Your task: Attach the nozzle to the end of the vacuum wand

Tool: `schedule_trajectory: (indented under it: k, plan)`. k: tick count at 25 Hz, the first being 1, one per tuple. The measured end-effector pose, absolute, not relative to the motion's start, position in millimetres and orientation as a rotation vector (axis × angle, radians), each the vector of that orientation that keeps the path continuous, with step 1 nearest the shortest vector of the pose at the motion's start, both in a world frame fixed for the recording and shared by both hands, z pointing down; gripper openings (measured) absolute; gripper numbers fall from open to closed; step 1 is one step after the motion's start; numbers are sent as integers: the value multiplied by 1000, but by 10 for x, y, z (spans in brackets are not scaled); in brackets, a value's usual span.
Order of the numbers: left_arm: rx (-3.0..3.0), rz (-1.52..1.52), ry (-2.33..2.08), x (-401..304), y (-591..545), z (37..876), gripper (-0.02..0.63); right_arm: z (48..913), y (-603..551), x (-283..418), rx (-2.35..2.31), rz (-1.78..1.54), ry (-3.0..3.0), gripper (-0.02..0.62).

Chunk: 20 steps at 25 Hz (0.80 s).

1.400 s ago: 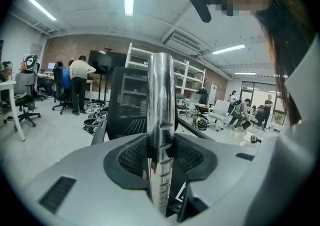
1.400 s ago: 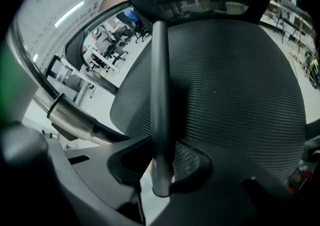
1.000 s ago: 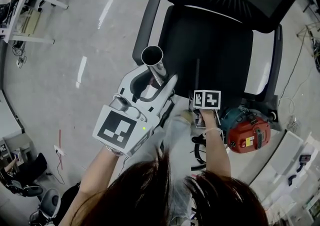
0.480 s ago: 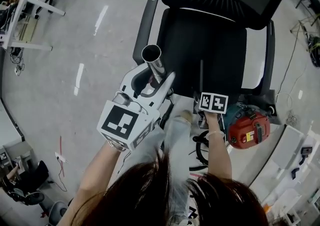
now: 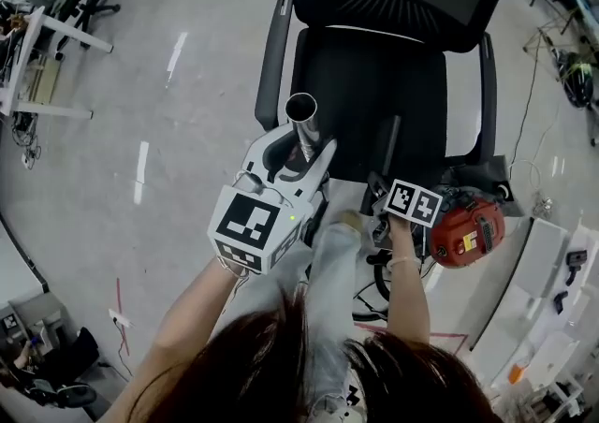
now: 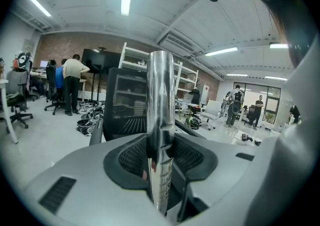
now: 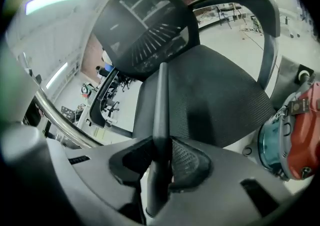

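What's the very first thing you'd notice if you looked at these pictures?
The shiny metal wand jumps out first, clamped in the left tongs with its open end pointing up in front of the black office chair. Next come the thin black nozzle, gripped in the right tongs beside it, and the red vacuum body low down at the chair's right.

Below its open mouth, the vacuum wand (image 5: pixel 301 120) is hidden inside the left gripper (image 5: pixel 300 155). The black nozzle (image 7: pixel 161 105) has its lower end buried in the right gripper (image 7: pixel 160 162). At 3 o'clock in the right gripper view, the red vacuum body (image 7: pixel 306 135) is cut by the edge.
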<state>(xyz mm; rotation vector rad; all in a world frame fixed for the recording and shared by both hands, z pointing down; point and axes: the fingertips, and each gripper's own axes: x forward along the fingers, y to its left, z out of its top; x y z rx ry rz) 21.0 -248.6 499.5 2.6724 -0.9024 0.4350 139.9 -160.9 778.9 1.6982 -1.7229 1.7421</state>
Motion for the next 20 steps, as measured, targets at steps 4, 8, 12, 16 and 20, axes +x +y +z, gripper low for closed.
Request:
schedule_trajectory:
  k: [4,8,12,16,20]
  plan:
    - [2690,430,-867,174,-2410,4944,158,7537,-1602,1378,1799,1727,-1750,107]
    - [2709,425,-829,162,-2329,4899,158,7282,-1577,1378,1891,1706,-1771,107]
    - [2727,413,-799,162,-2259,4834,158,7039,-1542,1397,1953,1669,-1790,107]
    - [2734,412,-798,176,-2204,4826,158,6892,-1470,1414,1966,1638,-1817,107]
    - [2736,407,-832,175,-2172,4784,158,6729,-1426,1447,1952,1619,-1868,107]
